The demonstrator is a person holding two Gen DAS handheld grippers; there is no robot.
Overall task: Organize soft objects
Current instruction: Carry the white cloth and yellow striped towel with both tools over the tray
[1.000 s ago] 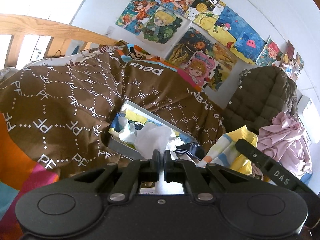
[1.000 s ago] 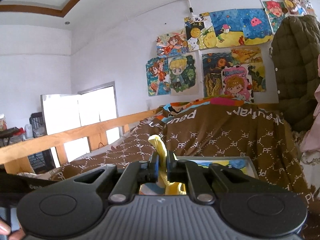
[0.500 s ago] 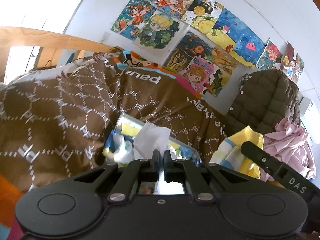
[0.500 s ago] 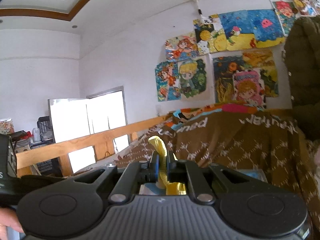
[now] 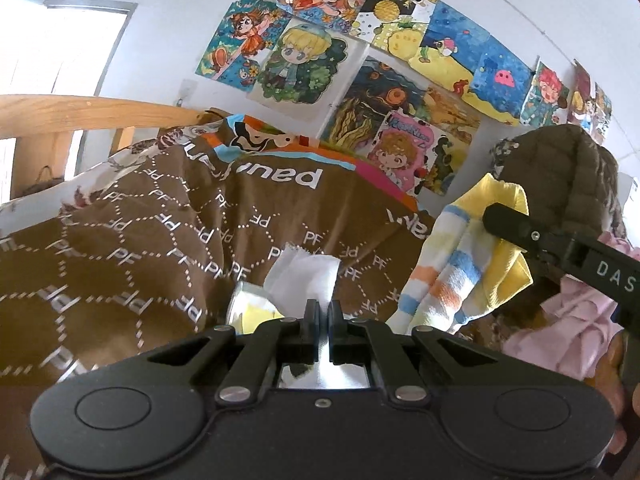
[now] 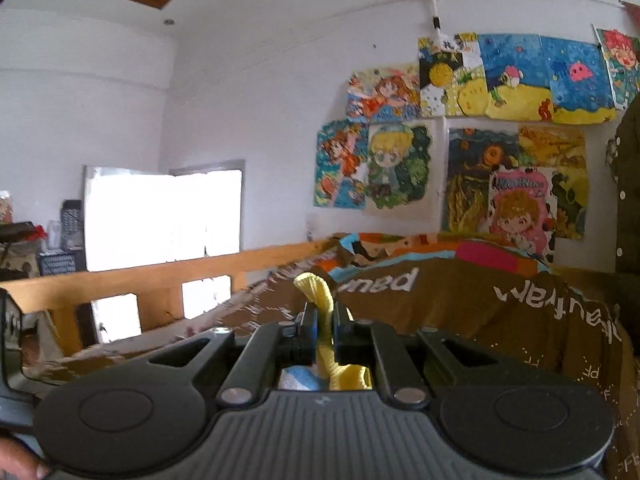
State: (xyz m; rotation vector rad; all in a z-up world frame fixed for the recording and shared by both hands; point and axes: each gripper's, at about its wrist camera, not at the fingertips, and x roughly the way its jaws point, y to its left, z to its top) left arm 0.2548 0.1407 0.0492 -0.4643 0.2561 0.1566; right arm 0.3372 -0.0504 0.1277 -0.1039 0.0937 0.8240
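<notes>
Left tongs (image 5: 323, 316) clamped on white cloth (image 5: 304, 276), right tongs (image 6: 325, 320) pinching striped yellow towel (image 5: 464, 264), both lifted over bed's brown blanket (image 5: 160, 240). Probably mid-carry; next, set down somewhere tidy.

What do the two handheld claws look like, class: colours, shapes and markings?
Both are matte black with two round discs, silver pivot screws and angled linkage bars. The left claw has a smooth body; the right claw has a ribbed grey one and white "DAS" lettering on its side.

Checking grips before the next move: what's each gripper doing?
Left gripper: shut on white cloth.
Right gripper: shut on striped towel.
</notes>
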